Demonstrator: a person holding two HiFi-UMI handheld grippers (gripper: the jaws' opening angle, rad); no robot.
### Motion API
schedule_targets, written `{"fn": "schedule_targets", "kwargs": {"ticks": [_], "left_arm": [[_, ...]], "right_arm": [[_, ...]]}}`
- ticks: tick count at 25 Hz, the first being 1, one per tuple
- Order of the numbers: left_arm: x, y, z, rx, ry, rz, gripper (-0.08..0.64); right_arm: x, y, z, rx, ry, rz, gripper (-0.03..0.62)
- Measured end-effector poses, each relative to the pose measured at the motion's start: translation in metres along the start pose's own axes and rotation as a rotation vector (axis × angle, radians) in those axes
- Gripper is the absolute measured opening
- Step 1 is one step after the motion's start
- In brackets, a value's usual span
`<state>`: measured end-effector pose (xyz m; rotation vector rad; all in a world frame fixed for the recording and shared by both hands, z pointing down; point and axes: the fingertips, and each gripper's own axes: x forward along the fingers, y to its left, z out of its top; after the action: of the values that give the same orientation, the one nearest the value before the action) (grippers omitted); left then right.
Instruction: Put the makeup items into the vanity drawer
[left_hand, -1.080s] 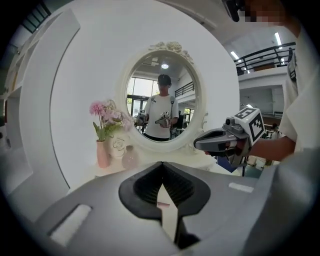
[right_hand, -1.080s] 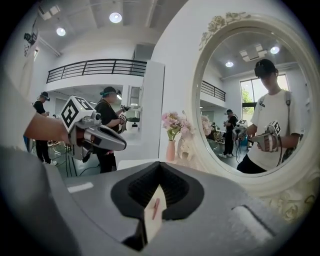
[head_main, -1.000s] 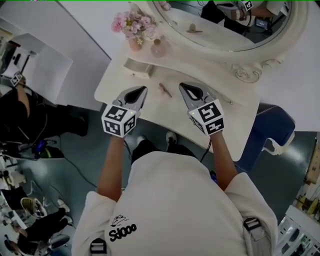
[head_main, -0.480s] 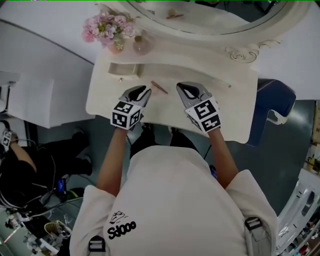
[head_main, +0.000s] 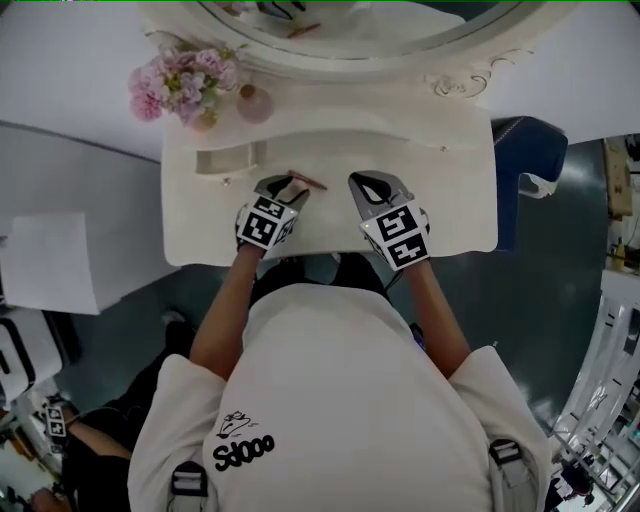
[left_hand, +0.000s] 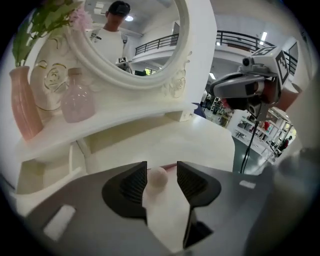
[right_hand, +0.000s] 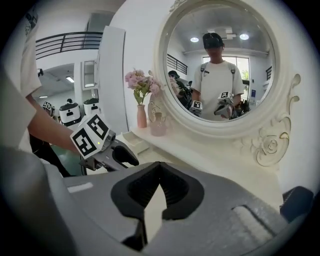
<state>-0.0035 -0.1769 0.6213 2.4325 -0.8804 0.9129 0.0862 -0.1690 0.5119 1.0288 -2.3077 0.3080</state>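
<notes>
A thin pink-red makeup brush (head_main: 308, 181) lies on the cream vanity top (head_main: 460, 200). My left gripper (head_main: 287, 187) is low over the brush's near end and its jaws have just been opening. In the left gripper view the brush's pale rounded tip (left_hand: 158, 178) sits between the open pads (left_hand: 134, 186), which do not clamp it. My right gripper (head_main: 371, 185) hovers to the right of the brush, shut with nothing in it; its fingertips (right_hand: 159, 171) meet. A small open compartment (head_main: 226, 159) lies at the table's left, under the raised shelf.
A pink flower vase (head_main: 180, 86) and a round pink bottle (head_main: 254, 103) stand on the raised shelf at the back left. The oval mirror's ornate frame (head_main: 455, 75) runs along the back. A blue chair (head_main: 525, 150) stands right of the table.
Both grippers have sunk toward the tabletop. The left one has come down over the brush's near end and its jaws have opened. The right one stays shut.
</notes>
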Motion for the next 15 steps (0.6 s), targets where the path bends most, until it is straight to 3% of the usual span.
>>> {"fn": "schedule_targets", "kwargs": {"ticks": [4, 10, 15], "left_arm": [[0.015, 0.002, -0.007, 0.069, 0.03, -0.015, 0.221], [0.016, 0.008, -0.014, 0.093, 0.037, -0.008, 0.163], [0.009, 0.009, -0.012, 0.102, 0.005, -0.037, 0.158]], "right_arm": [[-0.002, 0.003, -0.008, 0.035, 0.015, -0.055, 0.003], [-0.008, 0.016, -0.015, 0.057, 0.035, -0.103, 0.003], [-0.002, 0.027, -0.012, 0.065, 0.025, -0.117, 0.003]]}}
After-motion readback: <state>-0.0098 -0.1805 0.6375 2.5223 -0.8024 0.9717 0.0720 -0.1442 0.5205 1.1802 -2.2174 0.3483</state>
